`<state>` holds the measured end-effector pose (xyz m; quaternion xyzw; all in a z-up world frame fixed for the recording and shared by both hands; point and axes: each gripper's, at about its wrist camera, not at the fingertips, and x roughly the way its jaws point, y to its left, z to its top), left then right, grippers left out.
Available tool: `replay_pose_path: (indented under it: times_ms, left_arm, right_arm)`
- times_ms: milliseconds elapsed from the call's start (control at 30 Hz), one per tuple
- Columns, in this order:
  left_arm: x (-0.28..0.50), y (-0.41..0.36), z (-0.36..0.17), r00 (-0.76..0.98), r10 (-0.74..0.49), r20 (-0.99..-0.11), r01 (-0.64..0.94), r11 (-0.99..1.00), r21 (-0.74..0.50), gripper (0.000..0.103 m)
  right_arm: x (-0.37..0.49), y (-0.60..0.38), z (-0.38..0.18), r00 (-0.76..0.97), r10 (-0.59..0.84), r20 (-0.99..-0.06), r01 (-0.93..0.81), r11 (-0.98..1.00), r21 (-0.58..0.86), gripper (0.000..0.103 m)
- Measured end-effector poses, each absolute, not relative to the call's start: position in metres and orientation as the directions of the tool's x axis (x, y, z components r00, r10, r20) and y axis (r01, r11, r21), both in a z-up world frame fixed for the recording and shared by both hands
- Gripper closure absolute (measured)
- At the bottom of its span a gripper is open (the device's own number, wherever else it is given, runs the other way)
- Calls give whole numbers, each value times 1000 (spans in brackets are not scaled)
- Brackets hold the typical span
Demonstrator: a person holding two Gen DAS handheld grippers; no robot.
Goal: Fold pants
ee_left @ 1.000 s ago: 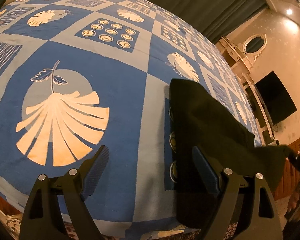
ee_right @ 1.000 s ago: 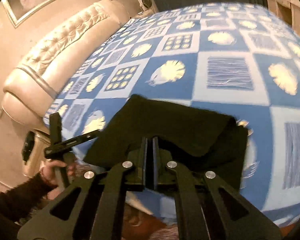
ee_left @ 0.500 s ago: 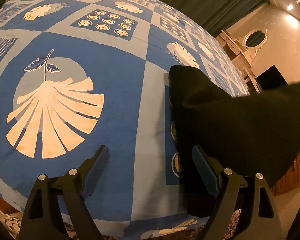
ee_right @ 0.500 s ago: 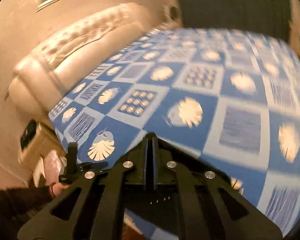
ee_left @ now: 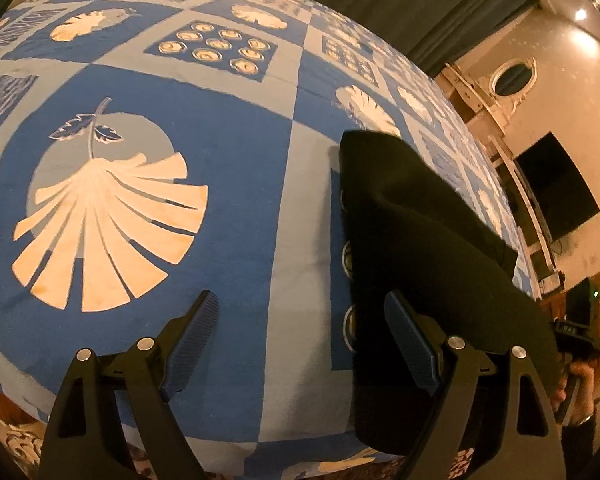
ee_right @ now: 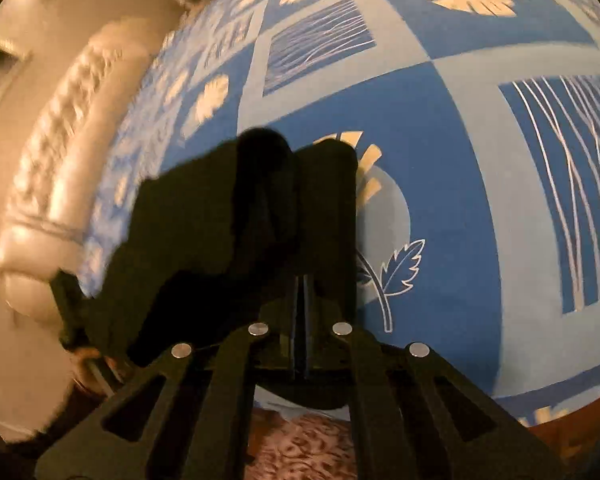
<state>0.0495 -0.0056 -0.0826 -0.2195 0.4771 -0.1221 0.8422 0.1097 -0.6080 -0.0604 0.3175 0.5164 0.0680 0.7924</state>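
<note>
The black pants [ee_left: 420,232] lie folded on the blue patterned bedspread [ee_left: 228,152] near the bed's front edge, in the left wrist view. My left gripper [ee_left: 300,340] is open and empty, its right finger beside the pants' left edge. My right gripper [ee_right: 302,292] is shut on a fold of the black pants [ee_right: 220,232] and holds the cloth over the bed. The fingertips are hidden in the fabric. The right gripper also shows at the right edge of the left wrist view [ee_left: 576,332].
A padded cream headboard [ee_right: 60,160] runs along the left in the right wrist view. A dresser with an oval mirror [ee_left: 512,76] and a wall TV [ee_left: 556,188] stand past the bed. Patterned carpet [ee_right: 304,448] lies below the bed edge.
The right gripper, still shut on the pants, swung the raised cloth across and down over the bed. The left gripper stayed open beside the pants.
</note>
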Motion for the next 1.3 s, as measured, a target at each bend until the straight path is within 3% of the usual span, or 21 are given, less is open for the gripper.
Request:
replay_pose_path:
  times_ms: [33,67,133,300,433,500,533,633,700,800,833,967,1200,1300]
  left_arm:
    - [46,-4,-78,539,-409,-736,-13,870,-493,19]
    - [40,-4,-69,580,-406,-706,-11,863,-505,19]
    - [32,-8,-50,639,-422,-643,39,853,-521,19]
    - [1,-43,-6,707,-500,-500,222,828,-515,19]
    - [-24,-93,-7,592,-647,-480,383,750,-539,19]
    - [-34,-122,-23,494,-685,-536,444,729,-522,19]
    - [-38,-132,-31,469,-674,-570,456,738,-498,19]
    - [-56,-164,-57,481,-553,-680,518,805,-289,19]
    - [-75,-187,-69,594,-399,-699,570,821,16,19]
    - [-96,-227,-93,757,-148,-637,542,685,486,19]
    - [-102,-234,-98,799,-121,-590,515,644,565,19]
    - [-117,-245,-102,908,-118,-402,393,568,723,16]
    - [-112,-249,-119,944,-107,-313,325,483,813,15]
    - [-107,-248,-116,940,-114,-323,335,504,796,16]
  right_arm:
    - [109,-610,-62,473,469,-746,222,755,616,93]
    - [109,-612,-65,496,513,-701,234,699,676,76]
    - [112,-613,-73,524,535,-662,268,635,725,66]
    - [120,-611,-94,577,511,-637,327,570,754,66]
    - [119,-608,-96,614,488,-620,329,556,763,68]
    - [118,-605,-93,615,485,-621,315,571,758,96]
    - [118,-603,-94,615,504,-606,309,554,773,97]
    - [119,-602,-88,627,507,-591,297,546,783,97]
    - [119,-603,-84,628,509,-589,288,550,784,97]
    - [119,-604,-87,623,521,-583,291,538,791,96]
    - [119,-604,-88,621,522,-585,295,537,791,96]
    - [116,-608,-97,615,543,-572,311,499,809,96]
    - [116,-610,-100,617,555,-558,316,475,822,95]
    - [115,-611,-101,617,557,-556,319,468,824,95]
